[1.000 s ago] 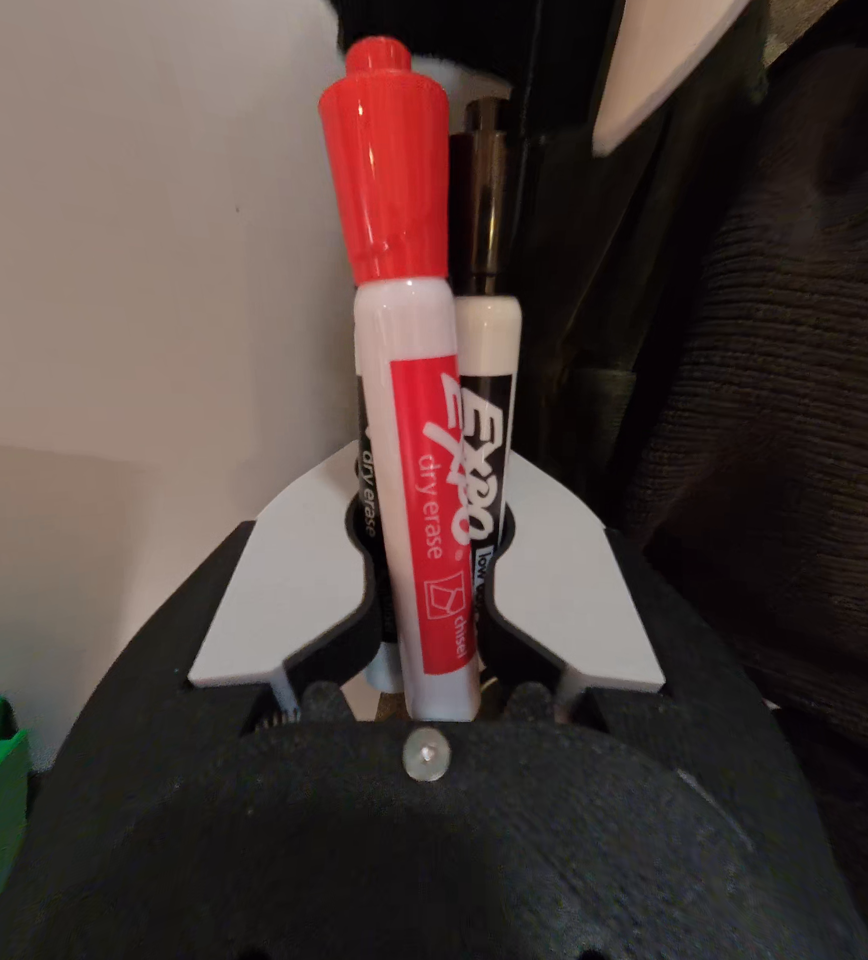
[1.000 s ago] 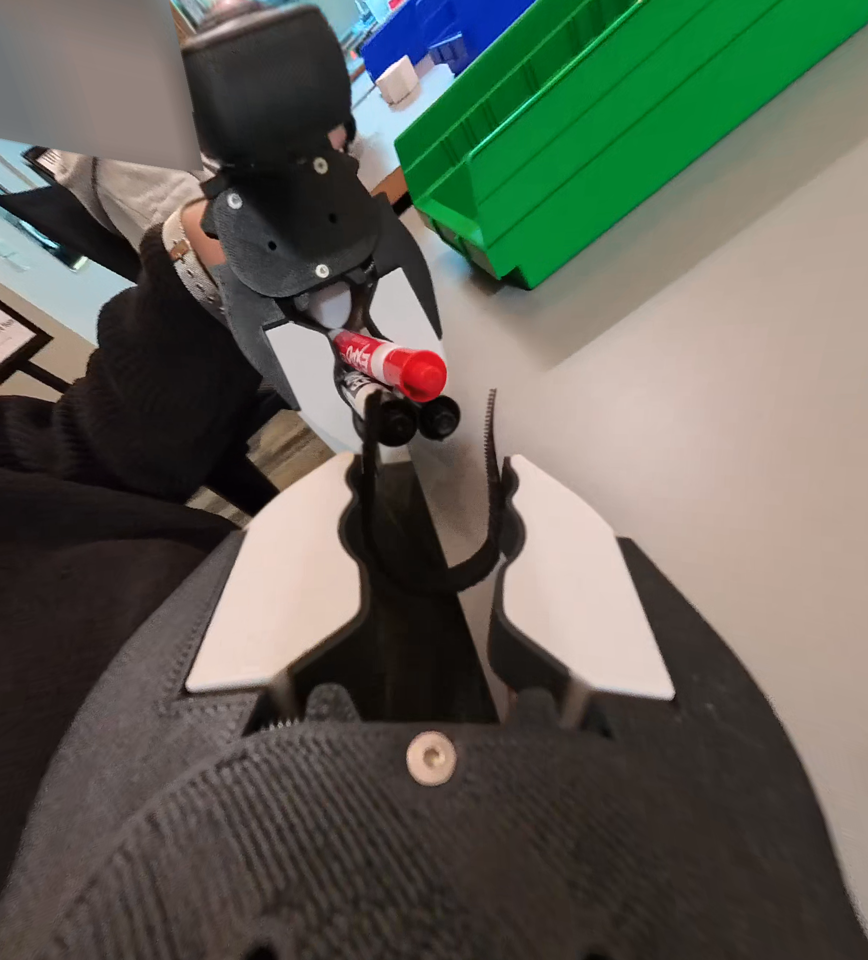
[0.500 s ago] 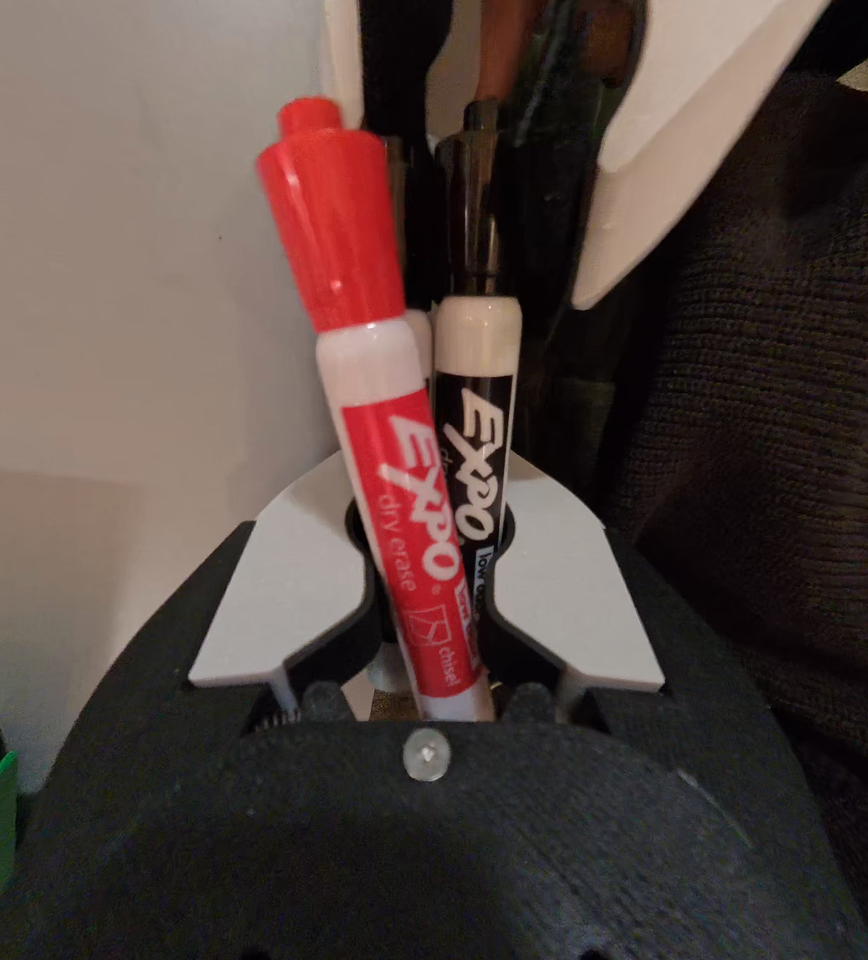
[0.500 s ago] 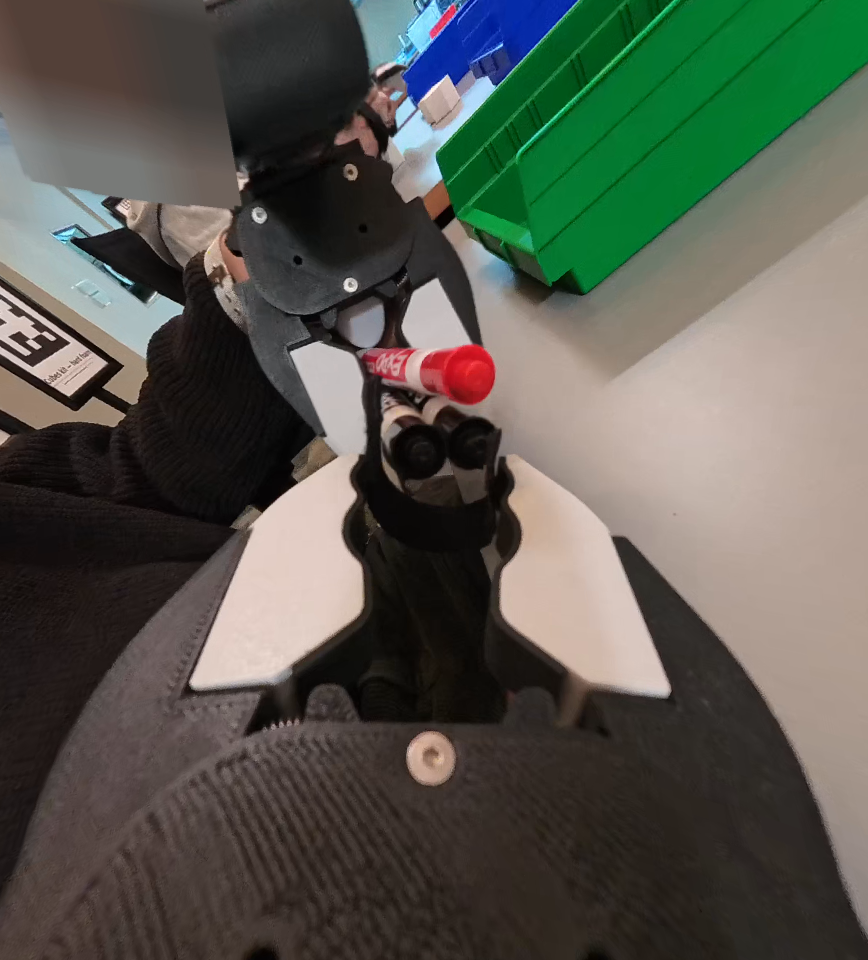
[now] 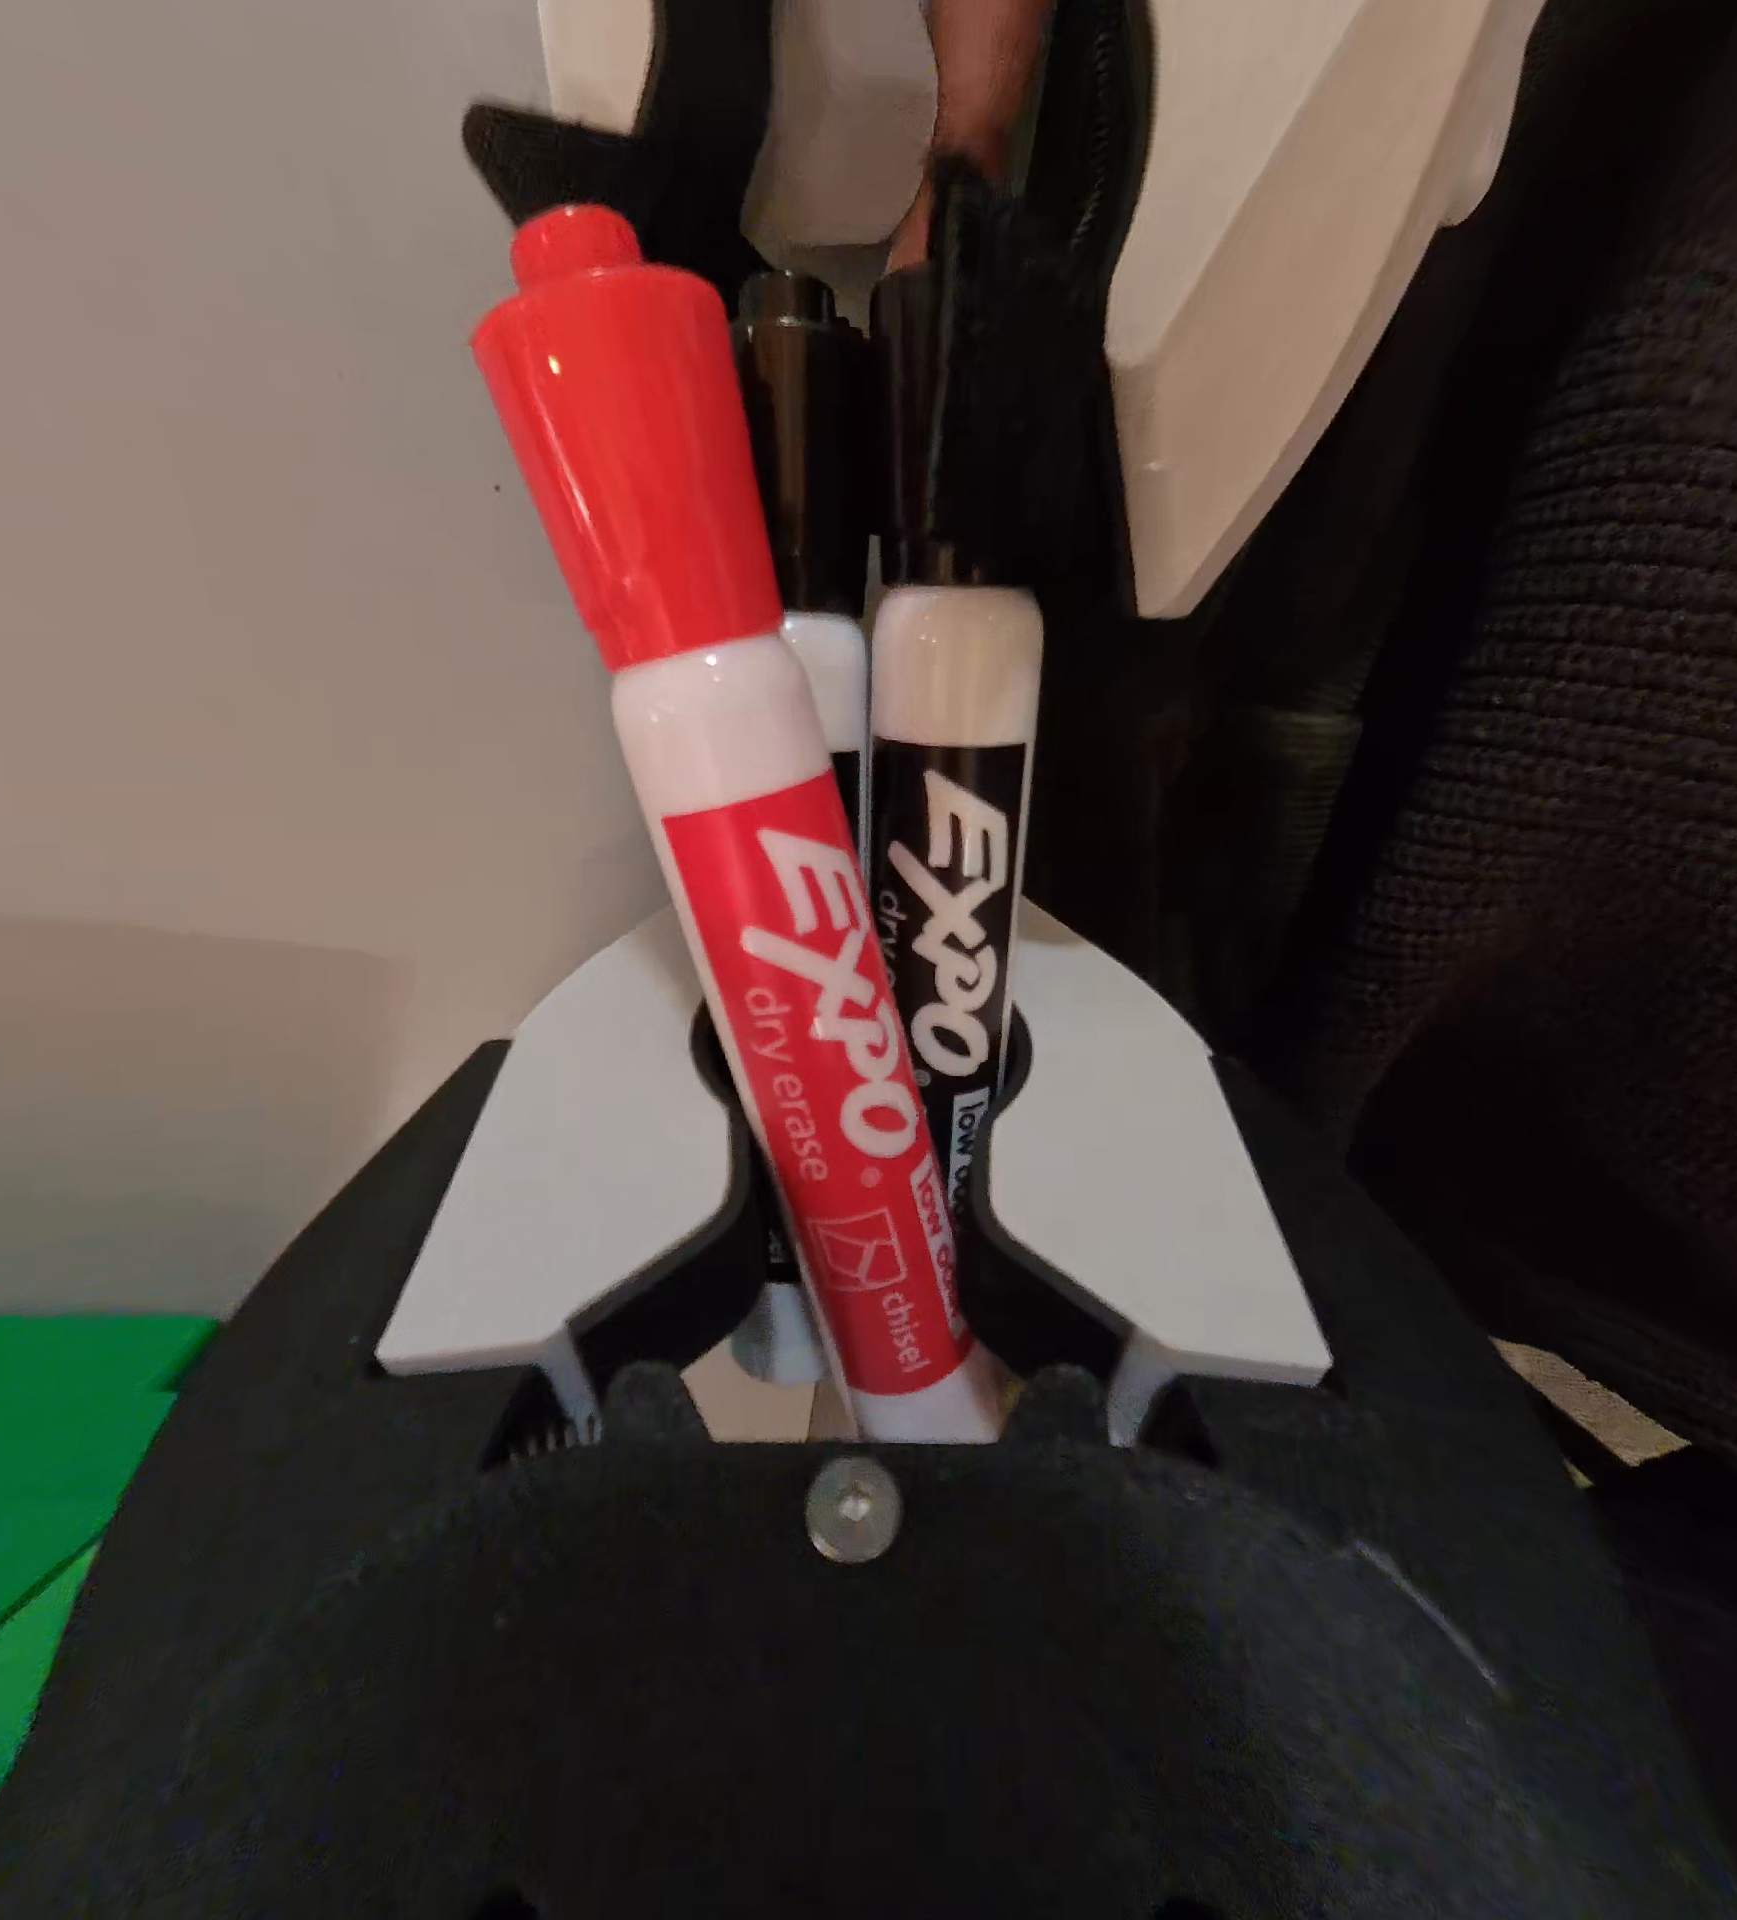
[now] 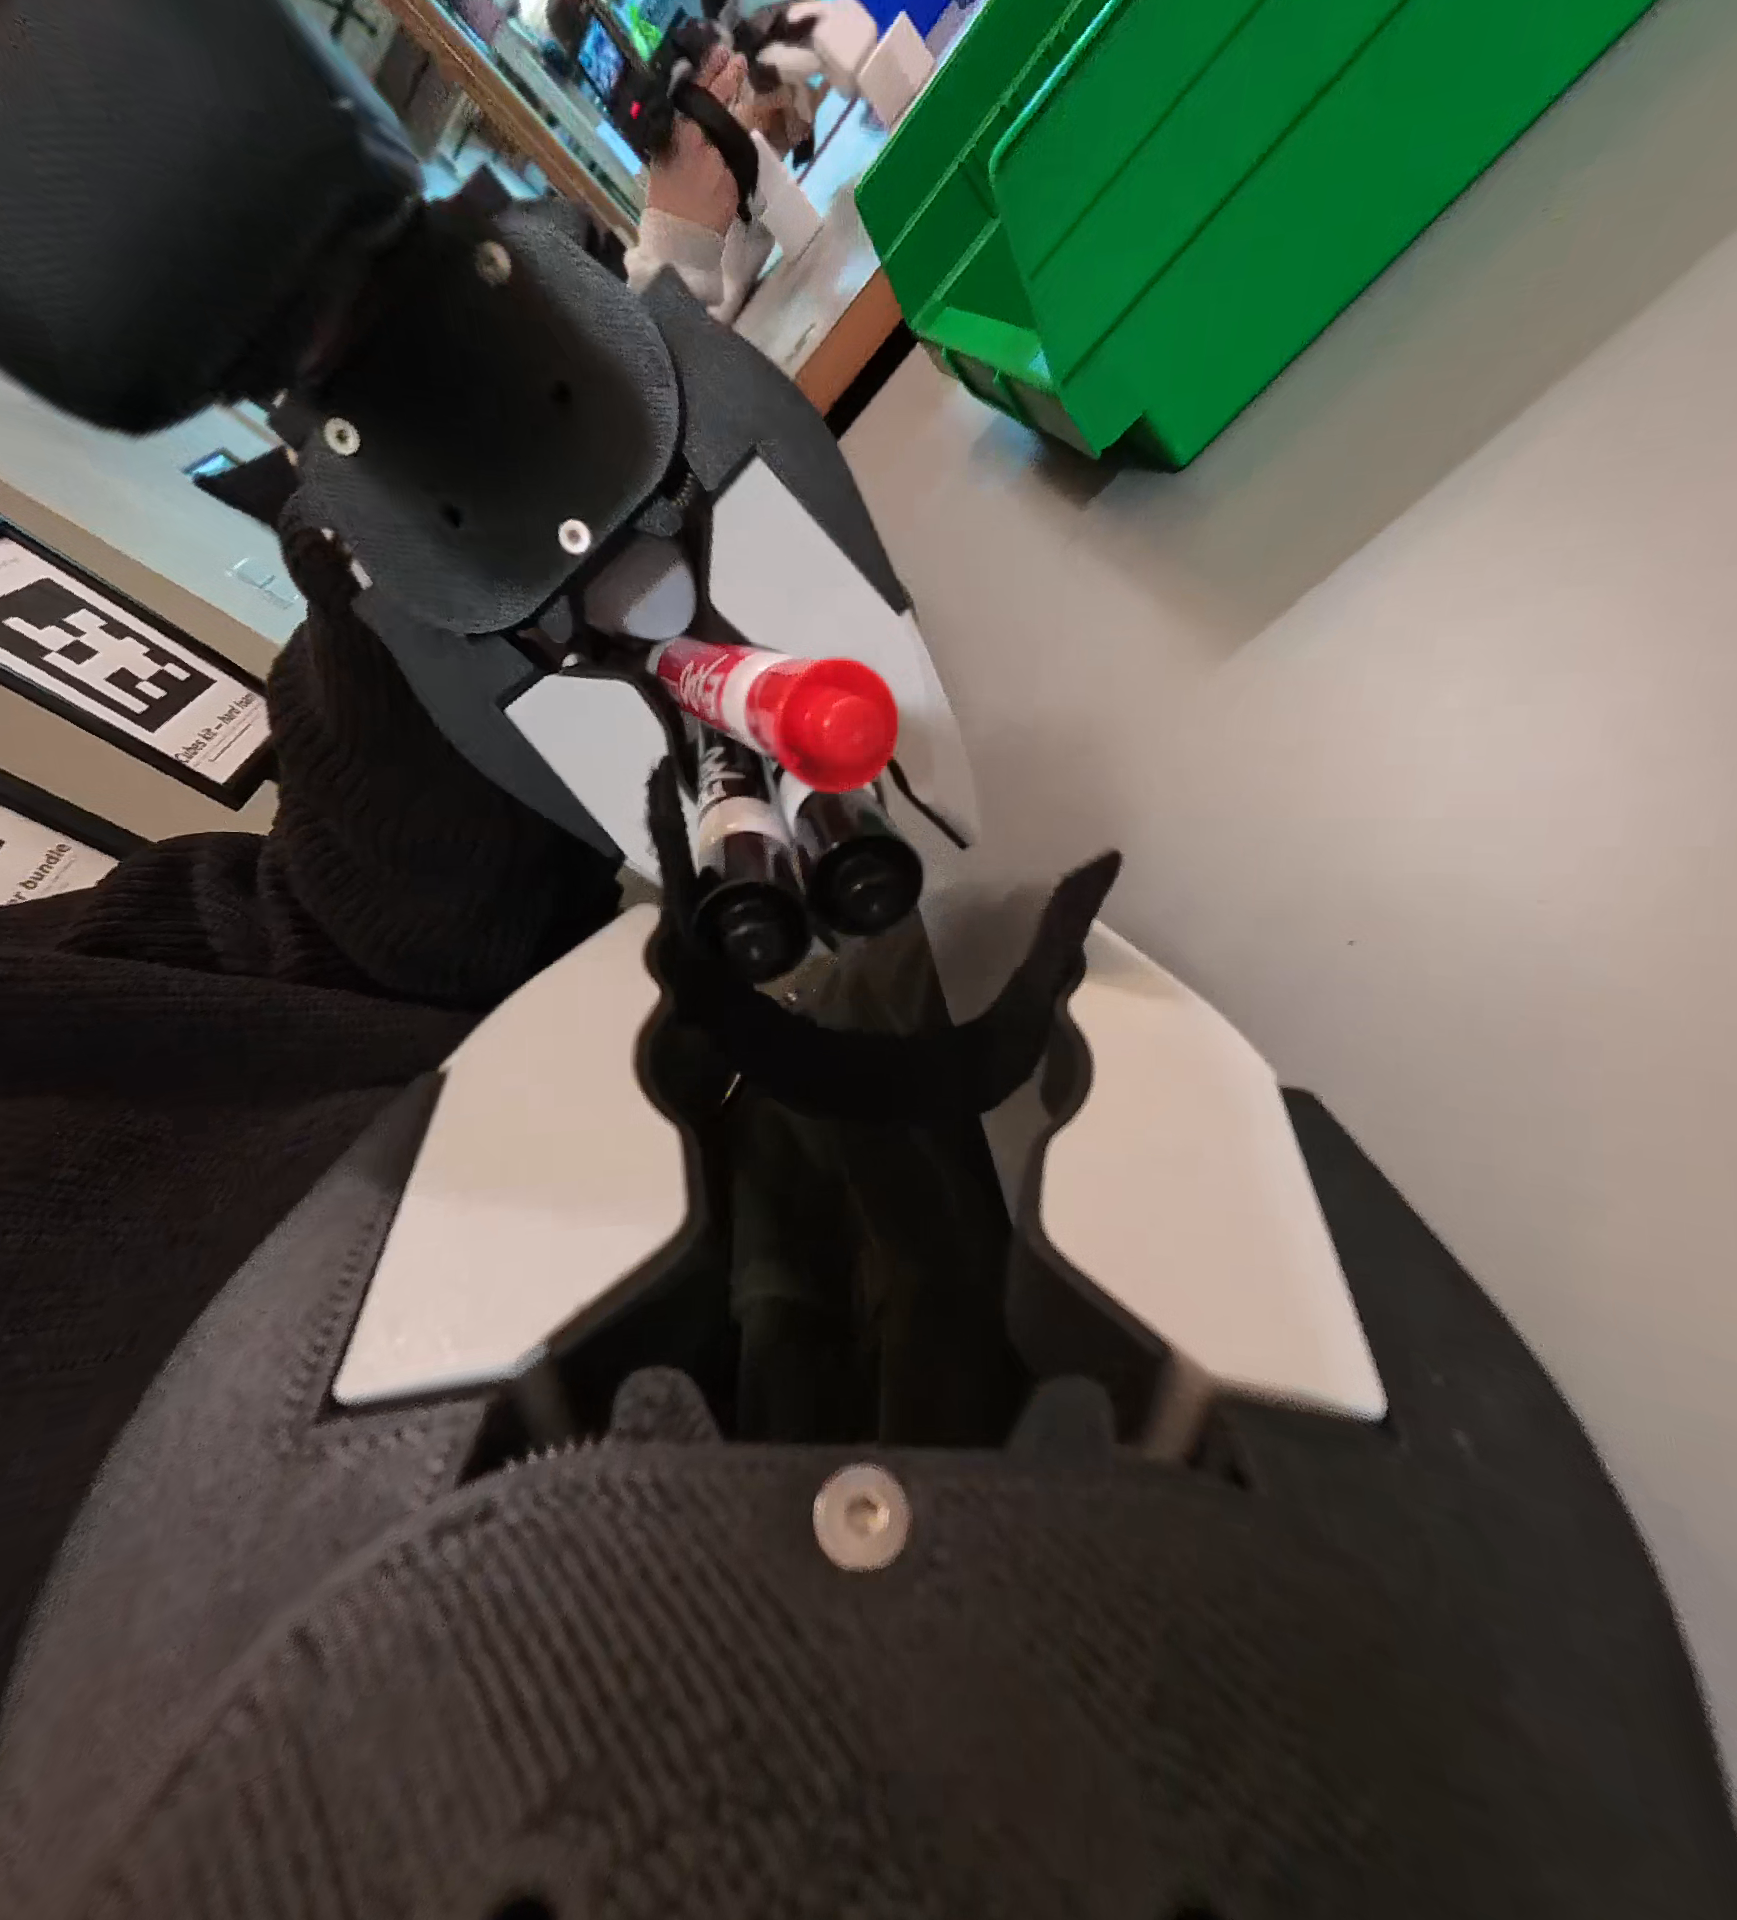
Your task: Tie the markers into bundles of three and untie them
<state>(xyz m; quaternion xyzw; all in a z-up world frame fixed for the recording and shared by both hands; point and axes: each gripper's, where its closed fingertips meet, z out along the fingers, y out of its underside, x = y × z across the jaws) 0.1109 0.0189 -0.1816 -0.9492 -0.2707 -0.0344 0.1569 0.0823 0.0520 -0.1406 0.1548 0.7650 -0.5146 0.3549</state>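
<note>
Left claw point(image 5: 859, 1049) pinching three markers point(image 5: 739, 831), right claw point(image 6: 869, 997) gripping black pouch point(image 6: 843, 1070) beneath their caps

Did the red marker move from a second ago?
Yes. The red marker tipped leftward in the left gripper; its cap was beside the black markers and now leans away from them.

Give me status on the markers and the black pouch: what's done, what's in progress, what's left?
Done: the left gripper clamps one red marker and two black markers as a bunch.
In hand: the right gripper holds what looks like a black pouch with its mouth open; the black caps sit at its rim.
Left: no marker is inside yet, and the red cap points above the opening.
</note>
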